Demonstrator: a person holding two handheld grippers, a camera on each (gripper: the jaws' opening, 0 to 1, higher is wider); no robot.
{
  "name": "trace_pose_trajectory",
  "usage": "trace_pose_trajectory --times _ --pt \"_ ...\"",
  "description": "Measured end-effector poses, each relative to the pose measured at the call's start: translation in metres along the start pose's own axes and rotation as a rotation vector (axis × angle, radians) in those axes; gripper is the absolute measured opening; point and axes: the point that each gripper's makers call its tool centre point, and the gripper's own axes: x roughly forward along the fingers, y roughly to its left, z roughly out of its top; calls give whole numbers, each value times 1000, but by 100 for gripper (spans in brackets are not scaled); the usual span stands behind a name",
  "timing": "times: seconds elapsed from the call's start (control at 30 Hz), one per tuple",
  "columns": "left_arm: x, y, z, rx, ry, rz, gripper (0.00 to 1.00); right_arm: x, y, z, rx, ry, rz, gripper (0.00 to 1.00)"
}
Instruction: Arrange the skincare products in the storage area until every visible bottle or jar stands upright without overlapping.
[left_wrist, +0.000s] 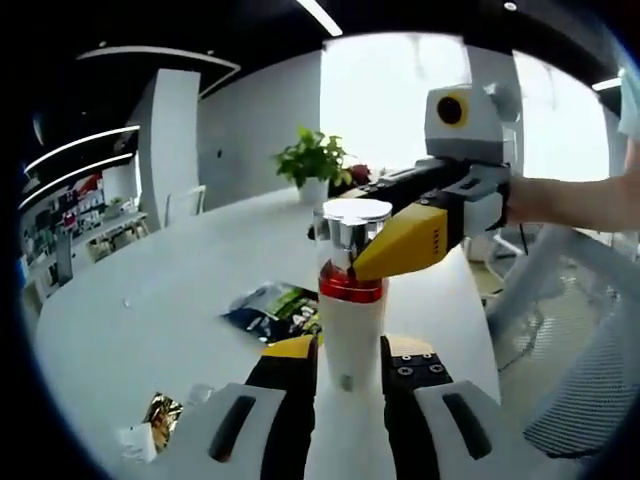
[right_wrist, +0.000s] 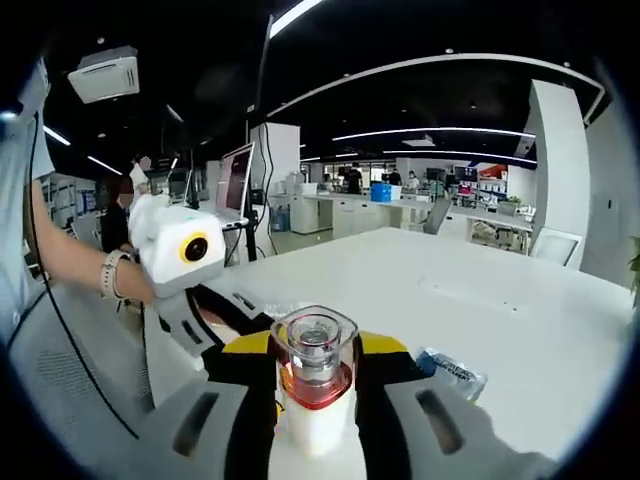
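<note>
A white bottle (left_wrist: 350, 335) with a red band and a clear, silver-lined cap (left_wrist: 352, 222) stands upright between the jaws of my left gripper (left_wrist: 350, 385), which is shut on its lower body. My right gripper (left_wrist: 350, 262) reaches in from the right, and its yellow fingertip (left_wrist: 405, 245) lies against the red band just under the cap. In the right gripper view the same bottle (right_wrist: 313, 425) rises between the jaws of my right gripper (right_wrist: 315, 400), which close on it below the cap (right_wrist: 315, 345). My left gripper (right_wrist: 225, 315) comes in from the left there.
A white table (left_wrist: 150, 290) lies below, with dark foil sachets (left_wrist: 275, 310) and a gold packet (left_wrist: 160, 415) on it. A potted plant (left_wrist: 315, 160) stands at its far end. Another sachet (right_wrist: 450, 372) lies on the table. A mesh chair (left_wrist: 590, 380) is at the right.
</note>
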Motion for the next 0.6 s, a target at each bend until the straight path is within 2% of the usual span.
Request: trace_pose_trajectory --times 0.4,0.6 --pt "-5 7 5 -40 -25 14 21 13 -13 3 -13 -32 9 29" --pt "-7 10 5 -43 -26 25 21 23 -18 5 -24 -16 24 29"
